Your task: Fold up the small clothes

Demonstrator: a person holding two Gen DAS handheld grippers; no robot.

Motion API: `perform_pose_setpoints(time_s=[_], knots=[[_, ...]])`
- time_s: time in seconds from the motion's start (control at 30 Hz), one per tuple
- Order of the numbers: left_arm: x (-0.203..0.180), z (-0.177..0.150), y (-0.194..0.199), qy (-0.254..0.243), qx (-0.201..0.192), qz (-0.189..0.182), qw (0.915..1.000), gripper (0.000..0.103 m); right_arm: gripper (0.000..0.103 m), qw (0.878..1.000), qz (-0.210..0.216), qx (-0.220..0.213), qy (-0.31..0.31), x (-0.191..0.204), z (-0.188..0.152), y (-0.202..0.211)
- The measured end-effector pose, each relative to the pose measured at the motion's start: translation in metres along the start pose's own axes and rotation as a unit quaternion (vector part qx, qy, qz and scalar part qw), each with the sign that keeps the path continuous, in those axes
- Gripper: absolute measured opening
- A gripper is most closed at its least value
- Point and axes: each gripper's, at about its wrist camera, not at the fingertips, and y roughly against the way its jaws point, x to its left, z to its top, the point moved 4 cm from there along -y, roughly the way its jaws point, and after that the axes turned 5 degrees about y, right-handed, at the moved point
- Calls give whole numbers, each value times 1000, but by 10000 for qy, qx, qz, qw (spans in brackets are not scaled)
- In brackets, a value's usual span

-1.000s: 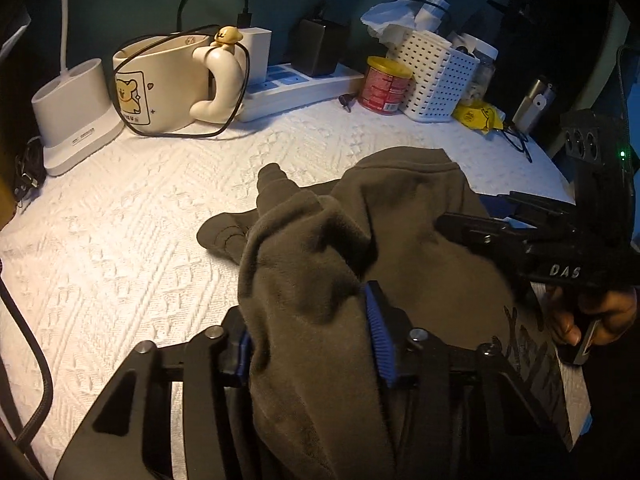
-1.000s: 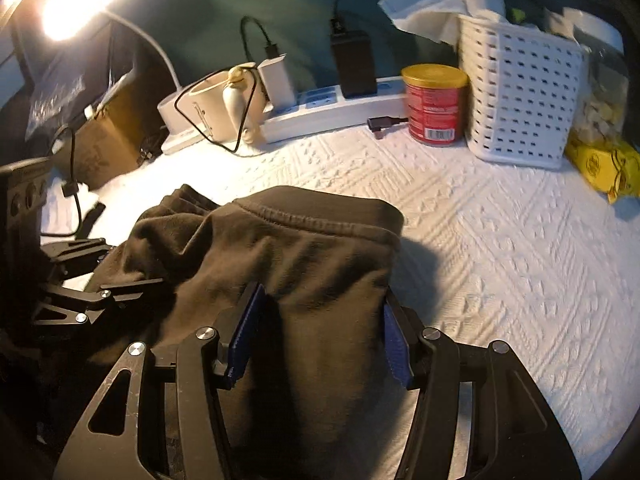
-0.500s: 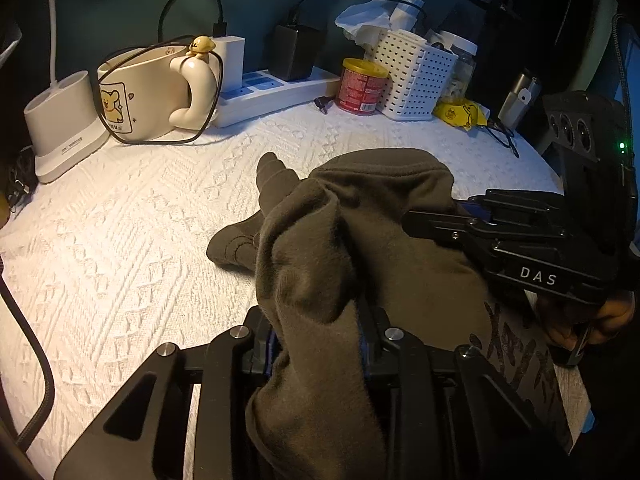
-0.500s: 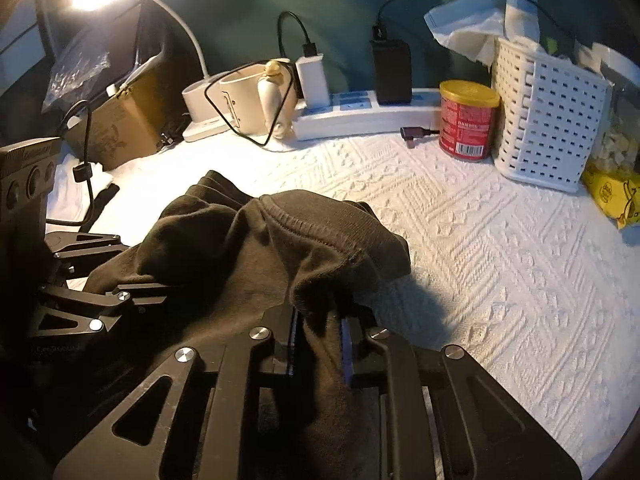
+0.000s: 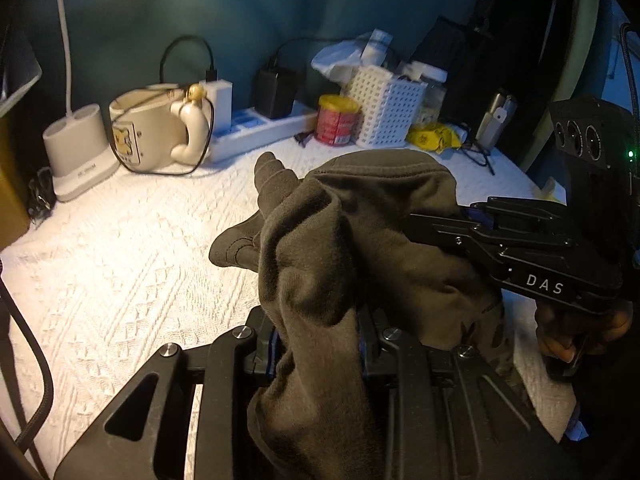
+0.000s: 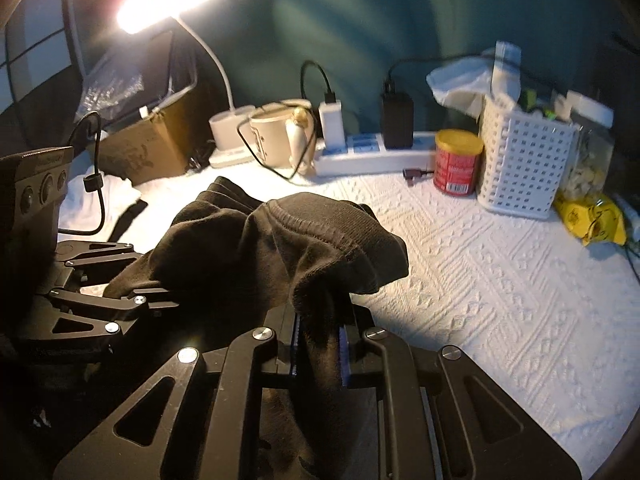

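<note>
Both the left gripper (image 5: 318, 344) and the right gripper (image 6: 319, 346), its jaws closing, pinch bunched folds of a soft dark-brown garment (image 5: 360, 216) above the white knit-patterned cloth (image 6: 500, 280).

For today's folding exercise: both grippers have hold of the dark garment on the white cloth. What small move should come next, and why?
Probably carry the pinched edge forward and lay it over the rest. The left gripper is shut on the dark garment. The right gripper's jaws are closing on a fold between them. The garment bunches up off the white cloth, with bare cloth ahead of the red can.
</note>
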Motion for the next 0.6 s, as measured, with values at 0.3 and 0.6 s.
perform_pose_setpoints(time_s=[0.3,0.6], knots=[[-21,3,44,-227,-494,37,9985,25,15,9985,-148,-501,172,22,10,51],[-36,-7,81,-351,-881,20,9955,25,15,9953,-261,-881,317,40,11,97]])
